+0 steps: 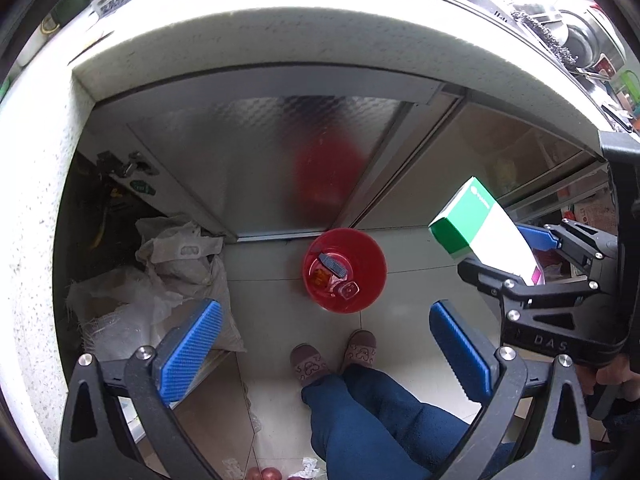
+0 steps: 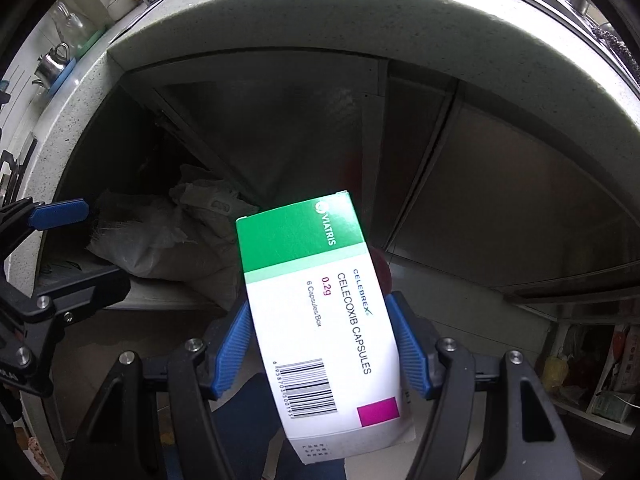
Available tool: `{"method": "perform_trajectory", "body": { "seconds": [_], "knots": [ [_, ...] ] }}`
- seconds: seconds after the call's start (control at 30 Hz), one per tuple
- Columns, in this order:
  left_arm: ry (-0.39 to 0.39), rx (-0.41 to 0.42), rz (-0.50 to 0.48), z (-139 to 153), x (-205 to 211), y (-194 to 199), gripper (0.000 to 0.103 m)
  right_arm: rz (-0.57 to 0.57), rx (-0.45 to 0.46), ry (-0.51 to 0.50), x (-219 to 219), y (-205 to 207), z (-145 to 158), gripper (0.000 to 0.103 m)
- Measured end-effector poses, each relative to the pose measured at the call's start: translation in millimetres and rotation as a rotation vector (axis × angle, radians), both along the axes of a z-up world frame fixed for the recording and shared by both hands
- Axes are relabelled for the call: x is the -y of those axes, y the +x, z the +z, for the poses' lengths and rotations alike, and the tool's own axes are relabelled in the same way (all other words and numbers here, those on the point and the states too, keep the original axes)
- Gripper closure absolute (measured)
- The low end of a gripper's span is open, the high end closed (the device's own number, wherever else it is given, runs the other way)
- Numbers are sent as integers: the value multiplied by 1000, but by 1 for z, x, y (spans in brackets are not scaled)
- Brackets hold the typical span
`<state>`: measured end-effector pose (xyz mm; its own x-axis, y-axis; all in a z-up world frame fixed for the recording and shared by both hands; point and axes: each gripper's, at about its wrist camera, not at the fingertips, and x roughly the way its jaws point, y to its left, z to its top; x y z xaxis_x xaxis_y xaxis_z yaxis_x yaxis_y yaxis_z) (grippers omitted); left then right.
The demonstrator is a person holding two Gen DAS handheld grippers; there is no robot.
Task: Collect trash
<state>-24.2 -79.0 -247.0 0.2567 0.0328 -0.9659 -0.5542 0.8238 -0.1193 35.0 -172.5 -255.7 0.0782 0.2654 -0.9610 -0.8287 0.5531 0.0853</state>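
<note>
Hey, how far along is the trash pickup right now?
Partly done: the red bin on the floor already holds a few scraps. In hand: the right tool grips a green-and-white capsule box, held to one side of the bin. The left tool is open and empty above the bin. Left: drop the box in. A crumpled scrap lies by the person's feet.

Two grippers (image 1: 324, 356) (image 2: 322, 348), one medicine box (image 2: 320, 304), one red bin (image 1: 345, 270), two slippers (image 1: 308, 364), one sack (image 1: 160, 280).
</note>
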Motion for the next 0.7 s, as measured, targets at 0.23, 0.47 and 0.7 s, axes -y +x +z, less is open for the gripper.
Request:
{"method": "perform_trajectory", "body": {
  "seconds": [0.23, 0.47, 0.7],
  "knots": [
    [-6, -12, 5, -4, -2, -11, 0, 2, 46, -8, -4, -5, -3, 7],
    [14, 26, -11, 21, 4, -14, 0, -29, 75, -24, 7, -10, 25, 7],
    [63, 84, -33, 67, 10, -13, 0, -1, 145, 25, 13, -20, 80, 7]
  ]
}}
